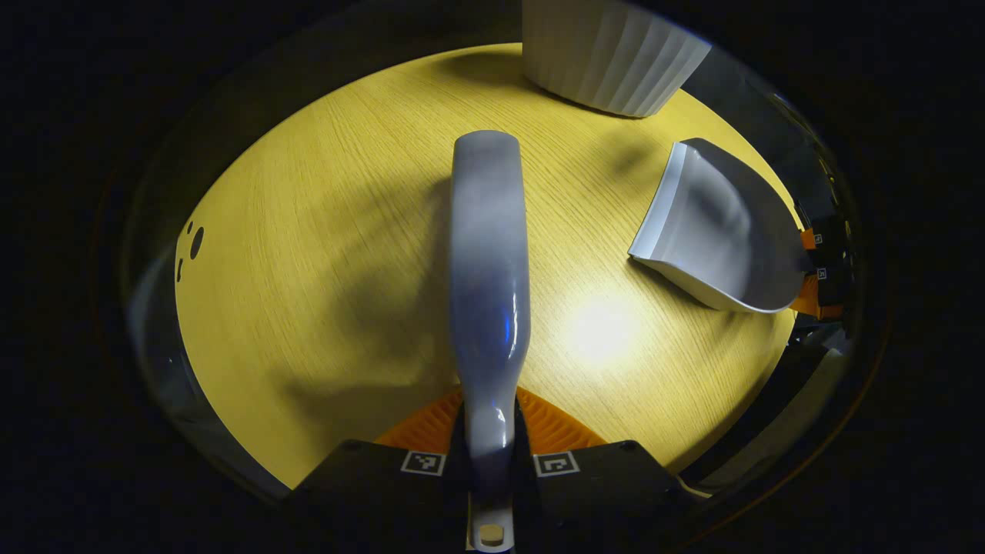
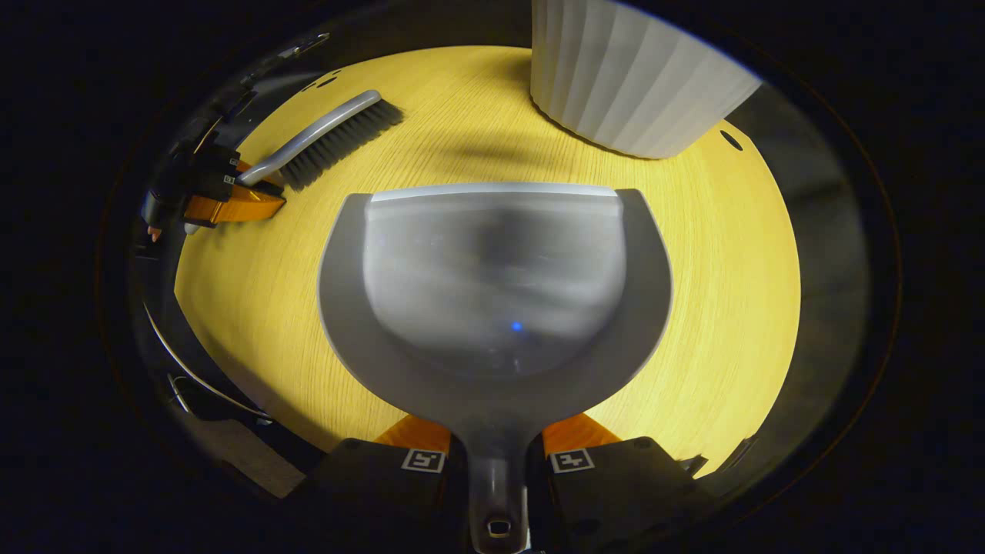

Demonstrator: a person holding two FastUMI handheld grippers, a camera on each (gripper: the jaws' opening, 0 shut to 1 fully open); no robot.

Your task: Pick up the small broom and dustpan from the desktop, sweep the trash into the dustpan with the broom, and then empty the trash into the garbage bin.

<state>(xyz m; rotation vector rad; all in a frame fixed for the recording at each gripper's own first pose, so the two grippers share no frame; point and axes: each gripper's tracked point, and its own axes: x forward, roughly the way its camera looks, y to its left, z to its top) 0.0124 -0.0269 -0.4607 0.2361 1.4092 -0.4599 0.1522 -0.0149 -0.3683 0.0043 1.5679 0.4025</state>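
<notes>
My left gripper (image 1: 490, 431) is shut on the handle of the small grey broom (image 1: 489, 261), which reaches forward over the yellow wooden desktop (image 1: 308, 254). To its right the grey dustpan (image 1: 712, 231) hangs tilted, with its handle in the right gripper (image 1: 817, 271). In the right gripper view, my right gripper (image 2: 496, 440) is shut on the handle of the dustpan (image 2: 492, 285). The pan's open lip faces forward, just above the desktop (image 2: 716, 308). At the upper left are the broom (image 2: 327, 138), bristles down, and the left gripper (image 2: 231, 201).
A white ribbed garbage bin (image 1: 612, 54) stands at the far side of the desktop, and looms close ahead of the dustpan (image 2: 627, 77). Small dark holes (image 1: 194, 242) mark the desktop near its left edge. A bright light spot (image 1: 600, 327) lies on the wood.
</notes>
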